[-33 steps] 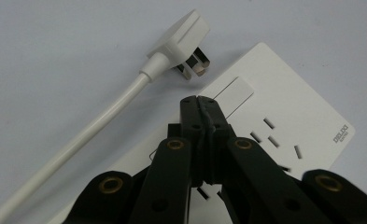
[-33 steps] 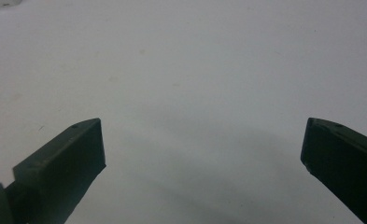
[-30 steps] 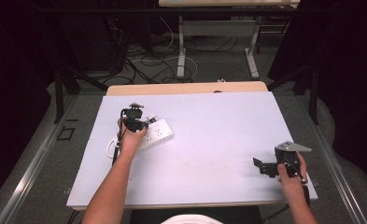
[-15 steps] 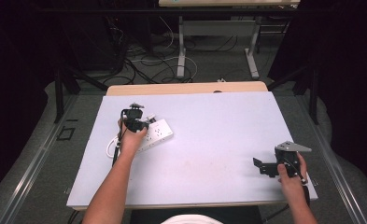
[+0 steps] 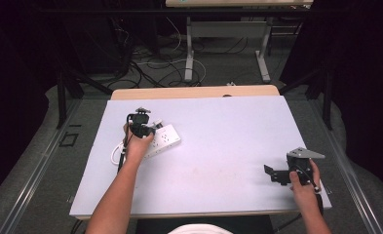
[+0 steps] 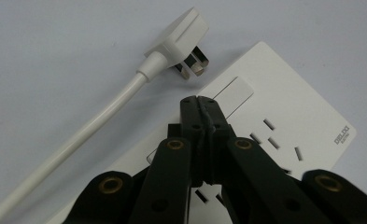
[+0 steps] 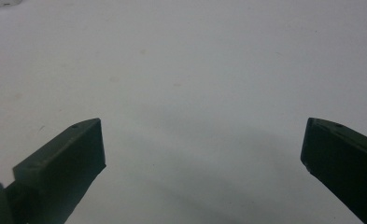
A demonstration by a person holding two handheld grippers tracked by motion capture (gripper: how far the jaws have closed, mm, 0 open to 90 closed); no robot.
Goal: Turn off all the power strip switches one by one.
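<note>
Nearest the person, the right hand-held gripper point(image 5: 277, 174) rests low over the right front part of the bench point(image 5: 228, 146), its jaws spread wide with nothing between them; in the right gripper view they frame bare bench surface. Farther off and to the left, the left hand-held gripper point(image 5: 141, 127) stands over the white power strip point(image 5: 162, 140), its jaws pressed fully together and holding nothing. In the left gripper view the closed tips point(image 6: 202, 103) sit at or just above the long rocker switch point(image 6: 232, 93) on the strip's face point(image 6: 293, 116); whether they touch it cannot be told. The step in hand appears to be pressing that switch with the closed tips. To do it well, the tips should probably come straight down onto one end of the rocker, pushing gently so that the light strip does not skid or tip, and the free right gripper could steady the strip's body if it slides. Just beyond the strip's corner lies the white plug point(image 6: 176, 44), unplugged, its metal pins pointing toward the strip, with its cord point(image 6: 78, 140) trailing back across the bench. No containers stand on the bench; the strip's sockets point(image 6: 274, 140) that show are empty.
</note>
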